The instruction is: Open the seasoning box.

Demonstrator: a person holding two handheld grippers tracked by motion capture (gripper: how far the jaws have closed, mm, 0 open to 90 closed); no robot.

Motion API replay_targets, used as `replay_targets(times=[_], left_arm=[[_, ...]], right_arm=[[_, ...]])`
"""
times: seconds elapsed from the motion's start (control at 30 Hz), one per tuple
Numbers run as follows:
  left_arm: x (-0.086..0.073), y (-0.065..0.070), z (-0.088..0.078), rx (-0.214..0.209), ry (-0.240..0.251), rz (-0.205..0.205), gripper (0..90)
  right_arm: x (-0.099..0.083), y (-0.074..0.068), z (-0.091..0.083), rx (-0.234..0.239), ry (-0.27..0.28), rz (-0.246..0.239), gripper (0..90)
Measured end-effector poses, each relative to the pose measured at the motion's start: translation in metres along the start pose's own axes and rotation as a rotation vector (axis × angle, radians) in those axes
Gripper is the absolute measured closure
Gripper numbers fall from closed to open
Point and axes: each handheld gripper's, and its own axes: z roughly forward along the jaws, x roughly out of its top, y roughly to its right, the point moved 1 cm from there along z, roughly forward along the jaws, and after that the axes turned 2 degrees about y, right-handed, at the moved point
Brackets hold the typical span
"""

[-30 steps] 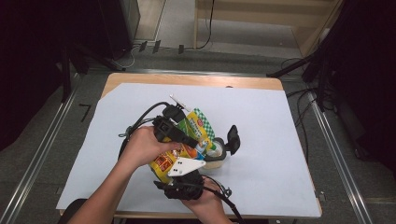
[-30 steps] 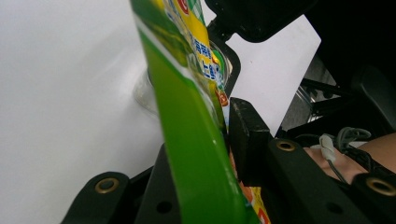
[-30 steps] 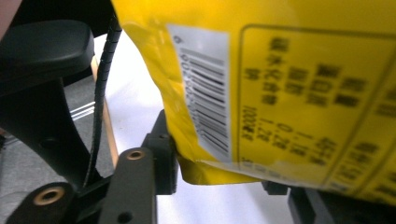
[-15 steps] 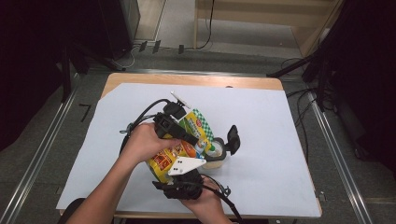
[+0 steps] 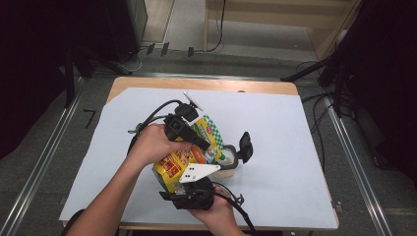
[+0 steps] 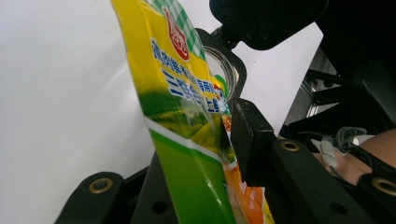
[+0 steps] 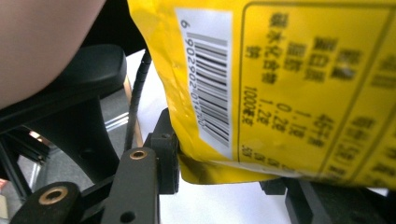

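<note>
Little has shifted: both hand-held grippers (image 5: 196, 140) (image 5: 194, 184) stay clamped on the yellow bag (image 5: 184, 157); tilt slowly toward the jar (image 5: 227, 160) ahead.

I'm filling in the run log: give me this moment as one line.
left gripper: shut on yellow bag | right gripper: shut on bag's bottom end | bag mouth at open jar | on white sheet

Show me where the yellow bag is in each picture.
High view: the bag is at centre, between both hands, tilted toward a clear jar.
Left gripper view: its green-and-yellow front runs up the middle, jar mouth behind.
Right gripper view: its yellow back with the barcode is at upper right.
Shared landmark: the white sheet under everything.
</note>
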Motion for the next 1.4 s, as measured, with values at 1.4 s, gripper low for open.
replay_targets(times=[1.4], left_arm=[[0.003,0.011,-0.003,0.034,0.018,-0.023,72.2]], right_arm=[[0.006,0.007,-0.011,-0.05,0.05,0.026,59.2]])
